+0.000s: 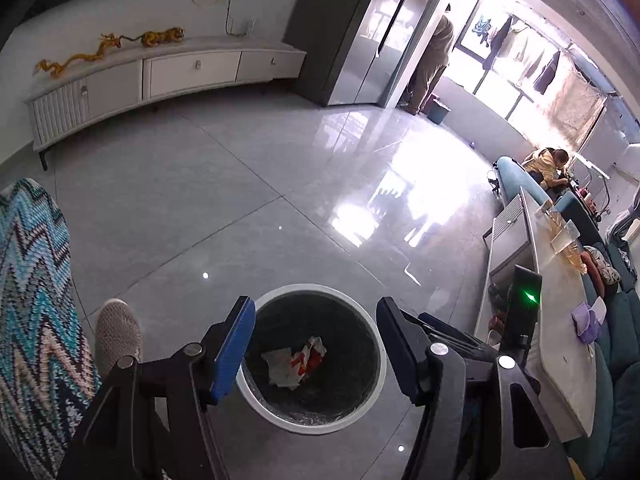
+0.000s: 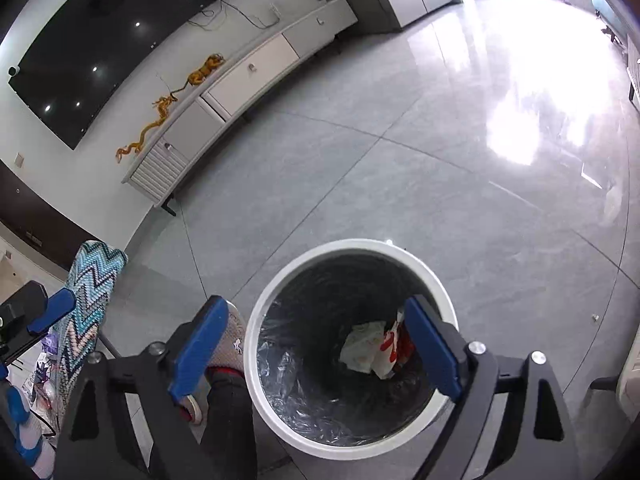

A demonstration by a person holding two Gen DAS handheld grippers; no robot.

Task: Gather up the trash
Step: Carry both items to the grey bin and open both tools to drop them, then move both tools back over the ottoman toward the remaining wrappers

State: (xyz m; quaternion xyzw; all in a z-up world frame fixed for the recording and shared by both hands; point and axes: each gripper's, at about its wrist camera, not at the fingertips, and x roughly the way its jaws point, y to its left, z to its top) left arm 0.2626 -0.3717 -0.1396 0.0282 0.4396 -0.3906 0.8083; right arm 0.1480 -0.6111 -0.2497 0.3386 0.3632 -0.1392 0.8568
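Observation:
A round white trash bin [image 1: 312,428] with a black liner stands on the grey tiled floor. At its bottom lie crumpled white and red wrappers [image 1: 298,362]. My left gripper [image 1: 315,308] hovers over the bin's mouth, open, with nothing between its blue pads. In the right wrist view the same bin [image 2: 250,344] and wrappers [image 2: 376,350] appear from closer. My right gripper [image 2: 315,304] is spread wide and open above the bin, its right finger over the rim and its left finger outside the rim, and it holds nothing.
A person's shoe [image 1: 118,332] stands just left of the bin, beside a zigzag-patterned fabric [image 1: 32,300]. A long low table [image 1: 560,320] with small items and a teal sofa run along the right. A white TV cabinet [image 1: 160,76] lines the far wall. A person [image 1: 548,164] sits far right.

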